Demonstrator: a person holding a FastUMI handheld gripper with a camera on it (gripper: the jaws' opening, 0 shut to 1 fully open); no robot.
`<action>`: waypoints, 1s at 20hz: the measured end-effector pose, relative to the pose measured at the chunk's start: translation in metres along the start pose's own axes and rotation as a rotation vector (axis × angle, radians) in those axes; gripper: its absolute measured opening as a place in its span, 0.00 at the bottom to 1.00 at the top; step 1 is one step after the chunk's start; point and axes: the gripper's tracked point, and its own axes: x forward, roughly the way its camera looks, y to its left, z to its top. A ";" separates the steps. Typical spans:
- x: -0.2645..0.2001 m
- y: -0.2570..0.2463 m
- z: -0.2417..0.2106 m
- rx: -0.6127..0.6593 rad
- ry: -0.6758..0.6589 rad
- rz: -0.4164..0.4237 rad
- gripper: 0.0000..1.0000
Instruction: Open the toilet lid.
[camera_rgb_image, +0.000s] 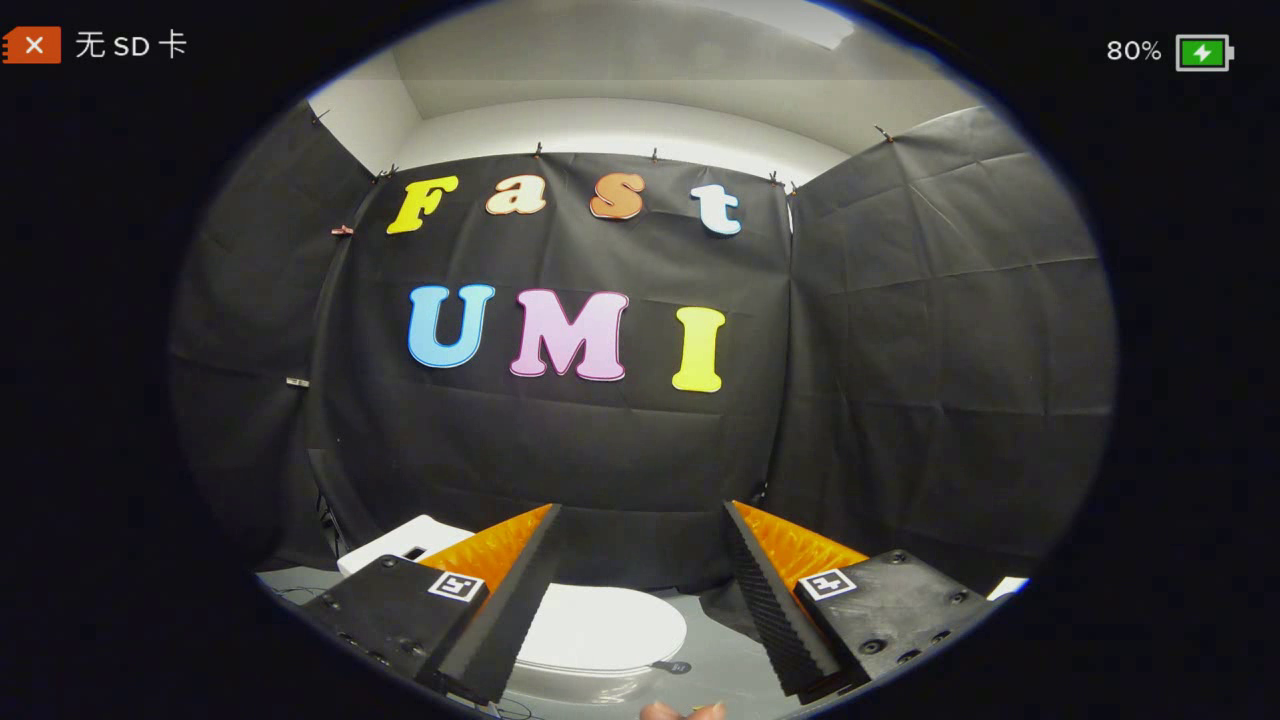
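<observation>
Fingers of our tool (640, 600) stand wide apart with nothing held between them. We see the toilet lid (600, 625) lying flat and closed below the tool, showing in the gap between the two fingers and partly hidden behind the left one. We hold the tool above the lid, not touching it. A white box (400, 545) sits beyond the left finger, beside the lid. Black cloth (900, 350) hangs as the booth's wall well beyond the fingers. Fingertips of a hand (680, 711) show just beneath the tool.
</observation>
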 end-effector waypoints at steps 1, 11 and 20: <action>0.000 0.000 -0.001 -0.003 0.001 0.000 0.98; 0.008 -0.007 0.000 -0.008 -0.043 -0.031 0.98; 0.019 -0.015 -0.034 -0.033 -0.060 -0.047 0.98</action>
